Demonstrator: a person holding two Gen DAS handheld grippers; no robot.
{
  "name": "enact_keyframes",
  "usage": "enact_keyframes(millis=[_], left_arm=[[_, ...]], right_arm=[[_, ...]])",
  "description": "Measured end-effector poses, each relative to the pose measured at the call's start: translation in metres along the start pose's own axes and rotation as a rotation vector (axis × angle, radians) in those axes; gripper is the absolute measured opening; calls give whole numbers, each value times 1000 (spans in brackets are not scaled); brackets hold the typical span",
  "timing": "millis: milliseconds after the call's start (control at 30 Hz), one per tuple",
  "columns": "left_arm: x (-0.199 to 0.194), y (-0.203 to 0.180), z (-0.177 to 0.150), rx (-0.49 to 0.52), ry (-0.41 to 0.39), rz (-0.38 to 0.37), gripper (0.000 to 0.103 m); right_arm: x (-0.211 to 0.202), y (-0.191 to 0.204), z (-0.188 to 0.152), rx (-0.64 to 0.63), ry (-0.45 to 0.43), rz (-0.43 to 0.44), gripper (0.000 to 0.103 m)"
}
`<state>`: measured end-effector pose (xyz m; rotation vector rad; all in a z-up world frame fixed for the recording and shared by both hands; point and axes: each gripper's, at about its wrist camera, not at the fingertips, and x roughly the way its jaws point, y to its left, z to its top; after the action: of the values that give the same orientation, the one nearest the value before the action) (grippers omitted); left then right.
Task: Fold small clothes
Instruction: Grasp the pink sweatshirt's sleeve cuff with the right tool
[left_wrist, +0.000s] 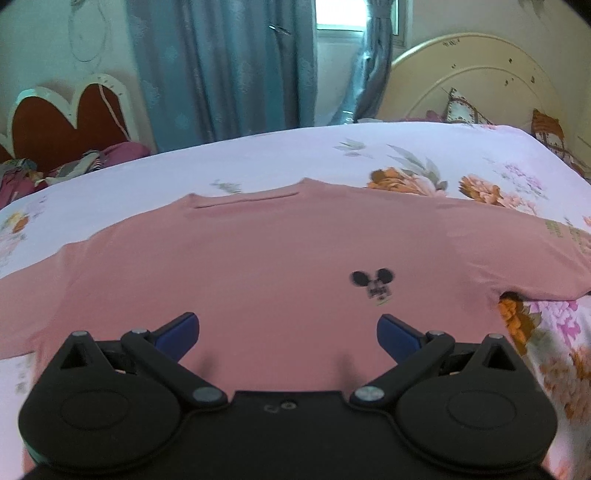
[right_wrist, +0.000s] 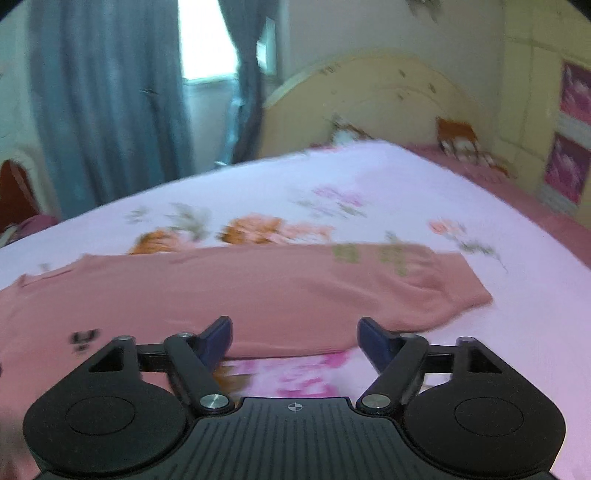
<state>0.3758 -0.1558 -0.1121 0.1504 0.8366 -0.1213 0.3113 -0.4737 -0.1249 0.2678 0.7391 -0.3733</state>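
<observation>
**Pink shirt spread flat, both grippers coming in empty**

Because a fold needs the cloth laid out first, the bed (left_wrist: 314, 155) carries the pink shirt (left_wrist: 258, 251) spread flat across its flowered sheet, chest side up, collar toward the far edge of the bed and hem toward the near edge. One sleeve (right_wrist: 424, 284) reaches out toward the headboard (right_wrist: 369, 92) end, its cuff lying on bare sheet; the other runs toward the opposite side of the bed. A small mouse print (left_wrist: 373, 286) sits on the chest.

The left gripper (left_wrist: 288, 332) hangs over the shirt's body near the hem, jaws spread wide with nothing between them. The right gripper (right_wrist: 295, 339) hovers by the near edge of that sleeve, where it joins the body, jaws also apart and gripping nothing; the blur suggests quick travel.

Judging by these positions, folding has not begun, and each gripper is placed to take hold of one side.
</observation>
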Motion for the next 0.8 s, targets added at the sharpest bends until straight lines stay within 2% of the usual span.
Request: enact_keyframes(millis=[267, 367, 433, 567, 600, 633, 667, 700, 800], left_arm=[[25, -28, 10, 28, 15, -2, 103], [28, -29, 10, 41, 0, 0, 102], [30, -28, 11, 43, -3, -1, 102], [36, -23, 13, 33, 12, 9, 102], [39, -22, 13, 29, 18, 17, 102], [42, -20, 14, 27, 25, 28, 102], [44, -18, 13, 25, 30, 38, 102], [46, -16, 13, 20, 32, 47, 101], [50, -5, 12, -26, 44, 38, 101]], right_arm=[[54, -86, 10, 123, 53, -165, 74], [73, -109, 10, 179, 84, -197, 73], [84, -121, 9, 212, 103, -197, 49], [97, -131, 13, 246, 85, -195, 47], [99, -132, 15, 249, 79, -197, 38], [101, -134, 16, 255, 70, -194, 21], [101, -136, 17, 266, 62, -184, 13], [104, -136, 18, 277, 62, -176, 9], [96, -132, 22, 268, 26, -167, 9]])
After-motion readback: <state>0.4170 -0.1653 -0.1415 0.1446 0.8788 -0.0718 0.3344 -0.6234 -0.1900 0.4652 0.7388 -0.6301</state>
